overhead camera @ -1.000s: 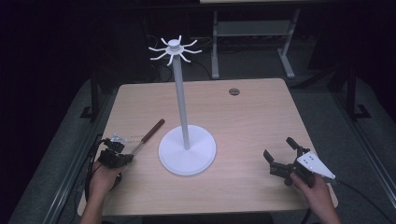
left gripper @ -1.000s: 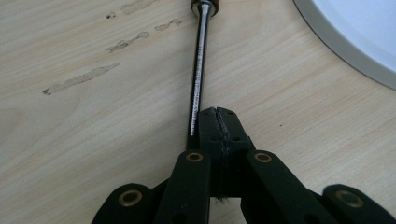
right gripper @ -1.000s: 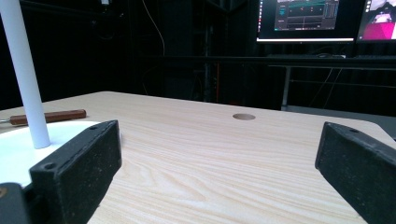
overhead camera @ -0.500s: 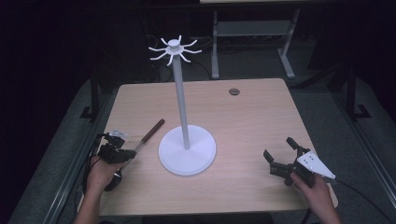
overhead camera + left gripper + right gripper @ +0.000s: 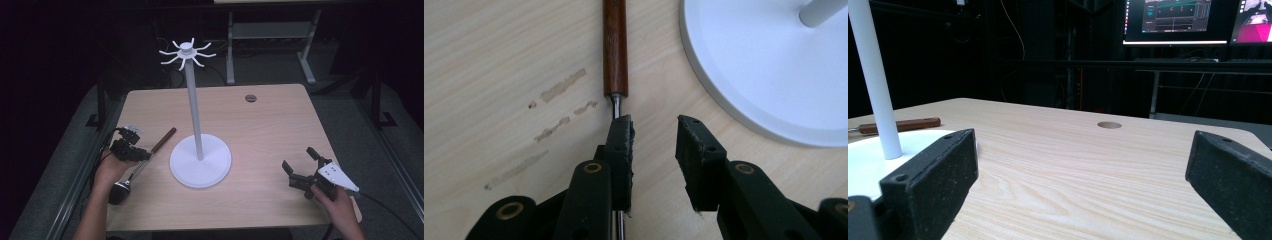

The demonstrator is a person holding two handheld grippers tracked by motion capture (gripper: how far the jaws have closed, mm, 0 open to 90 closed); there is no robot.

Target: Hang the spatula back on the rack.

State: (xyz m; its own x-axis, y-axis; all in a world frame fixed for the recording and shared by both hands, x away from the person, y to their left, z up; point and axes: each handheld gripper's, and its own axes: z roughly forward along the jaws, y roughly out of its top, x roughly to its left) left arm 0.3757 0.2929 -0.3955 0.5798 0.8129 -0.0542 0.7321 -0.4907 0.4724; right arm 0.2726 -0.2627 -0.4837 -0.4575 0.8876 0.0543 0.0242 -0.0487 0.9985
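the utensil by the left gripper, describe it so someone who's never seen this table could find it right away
Start at the white stand with its round base in the middle of the wooden table. Just left of that base a long utensil lies flat and slanted, under the open left gripper. It alone has a dark reddish-brown wooden handle on a thin metal shaft, ending in a dark rounded head near the table's front edge.

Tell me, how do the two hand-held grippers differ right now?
The left gripper hovers over a wooden-handled ladle, jaws only partly open; the right gripper sits over bare table with jaws spread wide. The left one's tip lies over the metal shaft; nothing lies between the right one's jaws. Both are black, open and holding nothing.
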